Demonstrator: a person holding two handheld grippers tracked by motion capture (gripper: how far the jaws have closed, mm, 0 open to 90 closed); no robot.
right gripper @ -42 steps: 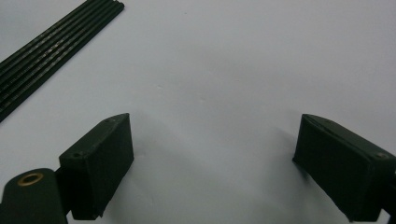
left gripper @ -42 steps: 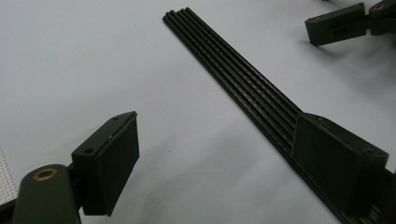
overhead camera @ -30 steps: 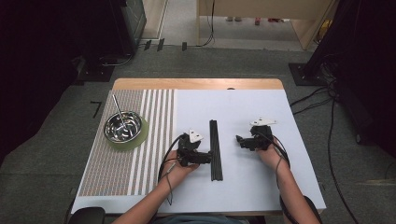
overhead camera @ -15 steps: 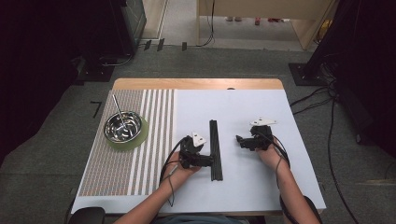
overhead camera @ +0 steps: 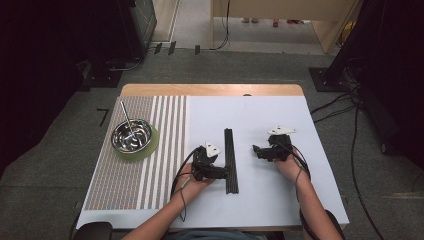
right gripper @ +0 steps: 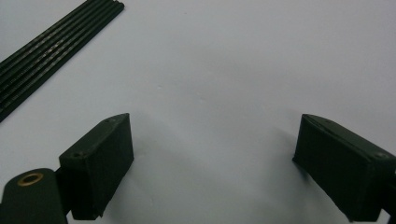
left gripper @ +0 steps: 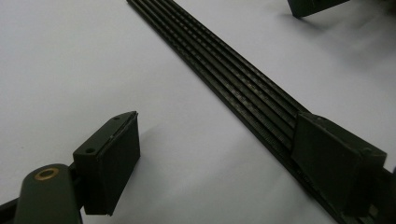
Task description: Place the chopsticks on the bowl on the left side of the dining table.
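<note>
Since the frame a second back the left gripper (overhead camera: 220, 172) has slid right and now sits at the near stretch of the black strip bundle (overhead camera: 230, 160), while the right gripper (overhead camera: 256, 150) holds its spot to the bundle's right, apart from it. Left jaws are spread, one pad over the bundle and one on bare white table (overhead camera: 260, 115); right jaws are spread too, gripping nothing. Reads as the approach-to-grasp step: next move likely needs the left jaws centred across the bundle, then closed.
</note>
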